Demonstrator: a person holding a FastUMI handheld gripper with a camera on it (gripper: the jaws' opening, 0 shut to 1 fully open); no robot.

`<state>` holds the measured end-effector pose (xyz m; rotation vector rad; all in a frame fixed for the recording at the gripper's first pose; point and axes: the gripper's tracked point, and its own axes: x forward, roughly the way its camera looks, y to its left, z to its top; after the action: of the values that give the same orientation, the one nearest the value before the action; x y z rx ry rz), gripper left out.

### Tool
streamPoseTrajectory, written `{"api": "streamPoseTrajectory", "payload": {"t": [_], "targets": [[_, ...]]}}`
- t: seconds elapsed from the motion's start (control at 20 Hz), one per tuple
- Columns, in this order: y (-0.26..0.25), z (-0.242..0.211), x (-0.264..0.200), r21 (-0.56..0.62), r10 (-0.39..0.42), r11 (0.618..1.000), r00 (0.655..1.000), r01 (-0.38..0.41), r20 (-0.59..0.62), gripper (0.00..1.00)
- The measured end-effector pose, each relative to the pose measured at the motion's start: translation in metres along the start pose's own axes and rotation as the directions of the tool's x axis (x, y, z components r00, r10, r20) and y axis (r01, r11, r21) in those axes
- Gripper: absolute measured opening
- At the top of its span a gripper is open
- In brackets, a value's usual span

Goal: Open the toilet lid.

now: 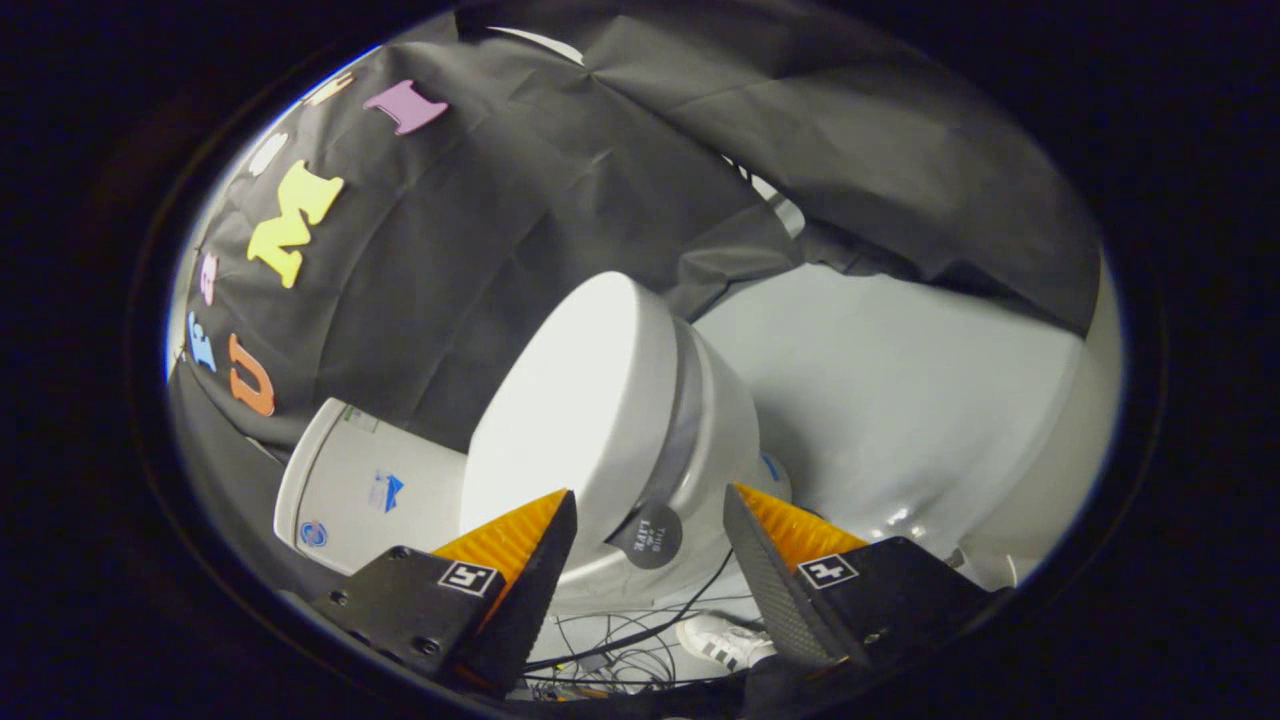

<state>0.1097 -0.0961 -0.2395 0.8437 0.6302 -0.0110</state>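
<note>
A white toilet stands just ahead of my fingers, and the whole scene looks tilted in the gripper view. Its lid [575, 400] lies down flat on the seat and bowl [725, 415]. The cistern [360, 490] is beyond the lid, against the black cloth wall. My gripper [650, 505] is open, with one finger in front of the lid's front rim and the other in front of the bowl. A round dark sticker [650, 535] on the lid's front rim shows in the gap between the fingers. Nothing is held.
A pale floor [890, 400] spreads past the bowl. Thin dark cables [630, 640] trail below the fingers, and a person's white shoe [725, 640] stands there. The black cloth wall [450, 250] closes off the space behind the cistern.
</note>
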Motion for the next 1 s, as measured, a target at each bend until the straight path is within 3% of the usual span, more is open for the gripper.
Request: {"api": "streamPoseTrajectory", "payload": {"t": [0.5, 0.75, 0.85, 1.0], "targets": [[-0.003, -0.031, 0.027, 0.085, 0.023, 0.996, 0.992, -0.013, -0.123, 0.64], [0.002, -0.03, 0.03, 0.128, 0.071, 0.99, 0.991, -0.057, -0.114, 0.37], [0.003, -0.025, 0.03, 0.16, 0.092, 0.984, 0.99, -0.074, -0.108, 0.33], [0.006, -0.025, 0.028, 0.166, 0.124, 0.98, 0.987, -0.106, -0.103, 0.18]]}}
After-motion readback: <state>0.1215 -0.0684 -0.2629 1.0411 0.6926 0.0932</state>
